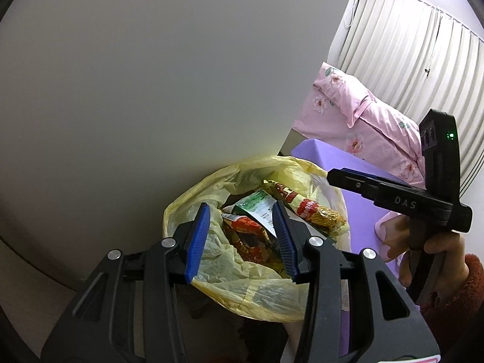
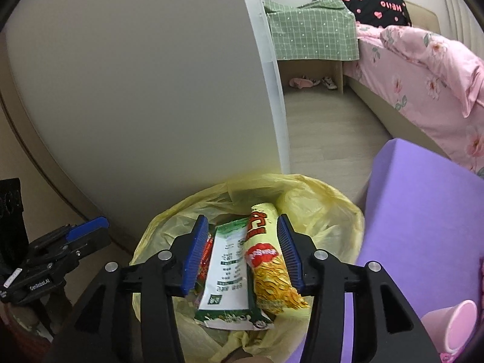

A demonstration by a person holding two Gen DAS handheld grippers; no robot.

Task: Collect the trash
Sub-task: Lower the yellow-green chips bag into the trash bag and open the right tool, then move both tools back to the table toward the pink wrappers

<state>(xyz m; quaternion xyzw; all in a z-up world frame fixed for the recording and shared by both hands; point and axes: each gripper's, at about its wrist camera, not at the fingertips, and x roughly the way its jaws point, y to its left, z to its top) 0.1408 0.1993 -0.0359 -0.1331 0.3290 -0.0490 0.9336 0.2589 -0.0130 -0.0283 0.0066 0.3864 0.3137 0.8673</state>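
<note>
Both grippers hovered over bin bag [image 2: 326, 211]. Right gripper [image 2: 243, 254] jaws apart, yellow wrapper [image 2: 272, 266] lying loose below. Left gripper [image 1: 240, 242] apart, empty.

The left hand-held gripper [image 1: 242, 242] has a black plastic frame with angular cut-outs and four round silver screw heads across its linkage. Its two fingers [image 1: 198, 239] carry ribbed blue pads. The right hand-held gripper [image 2: 243, 252] is built the same way, with black arms, silver screws and blue ribbed fingers [image 2: 196, 251]. Seen from the left side, its black body bears pale lettering reading "DAS" and a small green light glows on an upright black part. The person's hand [image 1: 432, 251] emerges from a fuzzy rust-red sleeve [image 1: 456, 299]. A white label with small lettering sits on the left gripper's body.
</note>
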